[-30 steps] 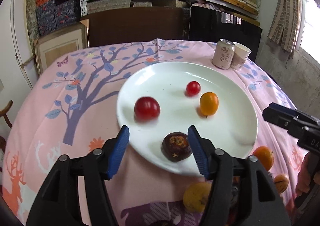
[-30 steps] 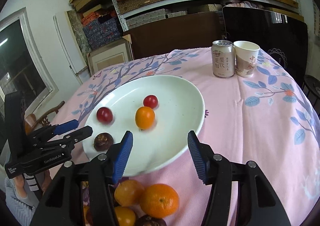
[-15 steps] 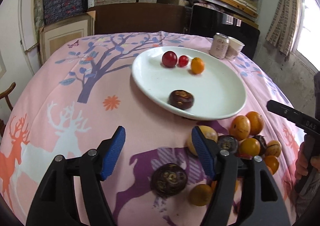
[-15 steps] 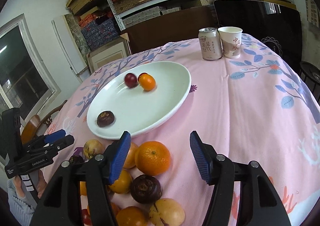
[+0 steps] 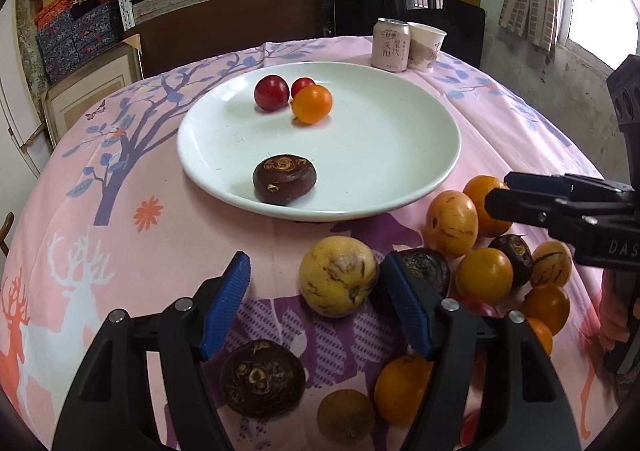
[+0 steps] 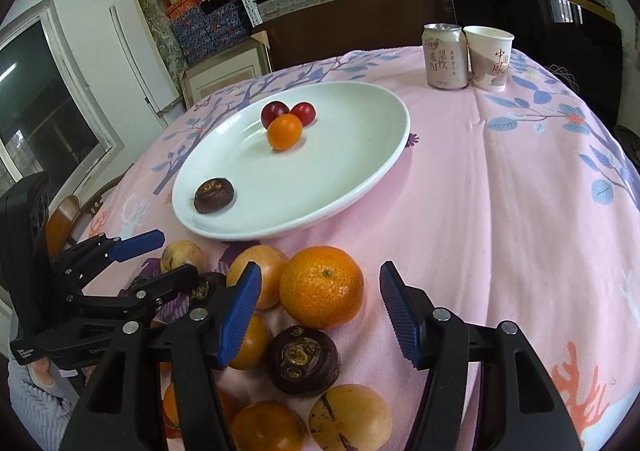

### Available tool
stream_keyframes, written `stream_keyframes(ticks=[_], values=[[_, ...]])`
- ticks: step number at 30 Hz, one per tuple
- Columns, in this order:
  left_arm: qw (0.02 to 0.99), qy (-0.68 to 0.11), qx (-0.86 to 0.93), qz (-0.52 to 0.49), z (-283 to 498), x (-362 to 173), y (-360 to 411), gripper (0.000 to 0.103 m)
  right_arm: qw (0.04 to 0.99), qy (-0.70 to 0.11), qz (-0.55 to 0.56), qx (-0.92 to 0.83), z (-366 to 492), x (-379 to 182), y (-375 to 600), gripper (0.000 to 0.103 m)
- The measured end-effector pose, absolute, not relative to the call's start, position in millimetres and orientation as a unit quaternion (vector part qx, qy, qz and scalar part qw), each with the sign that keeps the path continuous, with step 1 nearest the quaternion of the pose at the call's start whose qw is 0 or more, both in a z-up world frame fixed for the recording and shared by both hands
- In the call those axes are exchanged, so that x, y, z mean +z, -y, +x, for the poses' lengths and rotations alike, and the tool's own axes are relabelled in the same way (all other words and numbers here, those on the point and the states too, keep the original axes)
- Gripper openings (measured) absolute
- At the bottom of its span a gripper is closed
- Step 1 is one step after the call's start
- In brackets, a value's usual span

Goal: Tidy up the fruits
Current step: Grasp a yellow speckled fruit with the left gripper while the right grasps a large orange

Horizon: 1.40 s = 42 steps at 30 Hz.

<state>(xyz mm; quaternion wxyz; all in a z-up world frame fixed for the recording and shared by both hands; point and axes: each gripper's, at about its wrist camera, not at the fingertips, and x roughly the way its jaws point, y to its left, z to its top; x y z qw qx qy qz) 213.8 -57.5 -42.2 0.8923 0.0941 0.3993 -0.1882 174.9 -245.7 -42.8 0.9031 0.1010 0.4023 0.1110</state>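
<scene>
A white plate (image 5: 400,155) (image 6: 360,155) holds a dark water chestnut (image 5: 284,179) (image 6: 214,195), a red plum (image 5: 272,92), a small red tomato (image 5: 302,85) and an orange fruit (image 5: 312,104) (image 6: 285,131). Several loose fruits lie in a pile on the cloth in front of the plate. My left gripper (image 5: 316,307) is open and empty, just above a yellow speckled fruit (image 5: 338,276) and near a dark water chestnut (image 5: 262,377). My right gripper (image 6: 320,315) is open and empty, over a large orange (image 6: 321,285) and a dark chestnut (image 6: 302,359).
A drink can (image 6: 446,55) and a paper cup (image 6: 490,57) stand at the table's far side. The round table has a pink printed cloth (image 6: 500,191). Chairs and shelves with boxes stand behind it.
Both grippers have pulled back from the plate toward the fruit pile and lowered. The left gripper left the dark chestnut on the plate. The other plate fruits now sit bunched together at its far side.
</scene>
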Motion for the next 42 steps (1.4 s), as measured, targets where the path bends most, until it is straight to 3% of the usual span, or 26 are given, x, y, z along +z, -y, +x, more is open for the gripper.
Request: stream_keyframes(ticks=[3, 7, 10, 15, 17, 25, 32, 37, 42], values=[[0.888, -0.408, -0.202, 0.074, 218.5, -43.2, 52.9, 0.066, 0.898, -0.411, 0.104, 0.114, 175.5, -47.7, 244.1, 0.062], [0.877, -0.419, -0.232, 0.042, 222.1, -45.0, 47.3, 0.05, 0.892, -0.423, 0.108, 0.118, 178.1, -54.1, 243.2, 0.062], [0.877, -0.413, -0.241, 0.047, 219.8, -44.7, 50.5, 0.043, 0.889, -0.429, 0.108, 0.121, 179.9, -58.9, 241.5, 0.056], [0.877, -0.413, -0.242, 0.038, 224.6, -45.6, 50.6, 0.043, 0.891, -0.425, 0.108, 0.116, 182.9, -57.9, 242.7, 0.054], [0.875, -0.418, -0.244, 0.029, 226.3, -46.1, 48.1, 0.043, 0.891, -0.422, 0.11, 0.125, 182.4, -57.1, 241.7, 0.048], [0.882, -0.41, -0.231, 0.036, 214.7, -40.3, 39.8, 0.04, 0.894, -0.415, 0.111, 0.124, 180.1, -53.3, 243.8, 0.047], [0.907, -0.363, -0.212, 0.001, 204.4, -5.0, 13.3, 0.04, 0.912, -0.373, 0.123, 0.114, 164.6, -29.0, 259.9, 0.047], [0.913, -0.362, -0.188, -0.007, 239.1, 13.3, 15.2, 0.04, 0.927, -0.334, 0.136, 0.107, 173.9, -2.1, 265.1, 0.047], [0.906, -0.388, -0.166, -0.016, 288.3, 3.7, 26.2, 0.04, 0.922, -0.36, 0.098, 0.108, 221.1, 3.0, 243.1, 0.047]])
